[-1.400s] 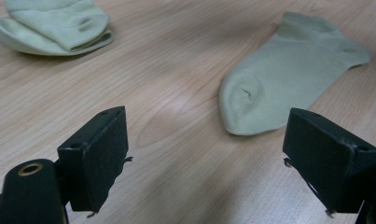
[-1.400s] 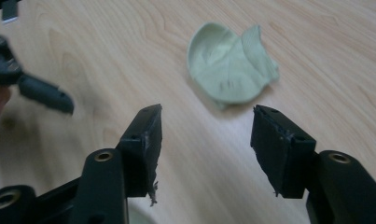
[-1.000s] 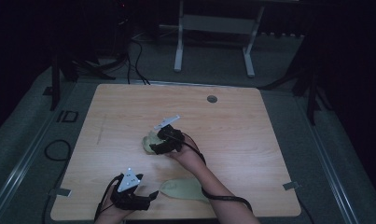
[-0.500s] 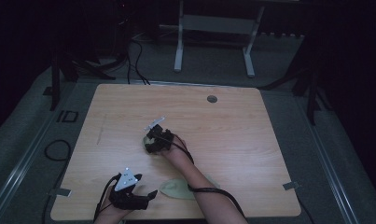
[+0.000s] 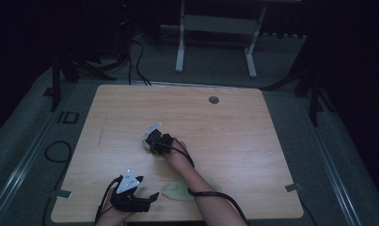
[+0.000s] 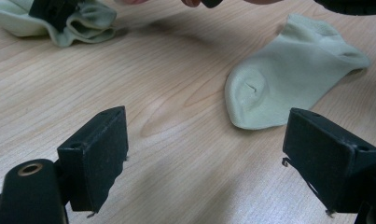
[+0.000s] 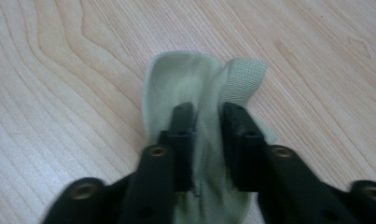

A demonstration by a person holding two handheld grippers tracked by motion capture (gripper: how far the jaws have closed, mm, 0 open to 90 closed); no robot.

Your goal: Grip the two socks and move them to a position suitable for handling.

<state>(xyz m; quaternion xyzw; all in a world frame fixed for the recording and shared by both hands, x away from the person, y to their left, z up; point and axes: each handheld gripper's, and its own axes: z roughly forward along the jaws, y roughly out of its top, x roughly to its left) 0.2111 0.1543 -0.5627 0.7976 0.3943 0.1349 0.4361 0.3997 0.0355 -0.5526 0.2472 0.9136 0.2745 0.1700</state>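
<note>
Two pale green socks lie on the wooden table (image 5: 253, 136). One is bunched up (image 5: 145, 145) at the table's middle, and my right gripper (image 5: 151, 142) points down onto it. In the right gripper view the right gripper (image 7: 209, 121) has just been closing and pinches a fold of this sock (image 7: 185, 79) between its jaws. The other sock (image 5: 180, 190) lies flat near the front edge. My left gripper (image 5: 152, 198) rests just left of it, jaws wide open. In the left gripper view the left gripper (image 6: 211, 158) holds nothing, with the flat sock (image 6: 288, 79) lying ahead.
A round cable hole (image 5: 214, 100) sits near the table's far edge. A black cable (image 5: 210, 195) trails from the right gripper along the forearm and across the flat sock. A white desk frame (image 5: 215, 42) stands on the floor beyond the table.
The right gripper moved left and down onto the bunched sock and its jaws closed on the fabric. The left gripper stayed where it was.
</note>
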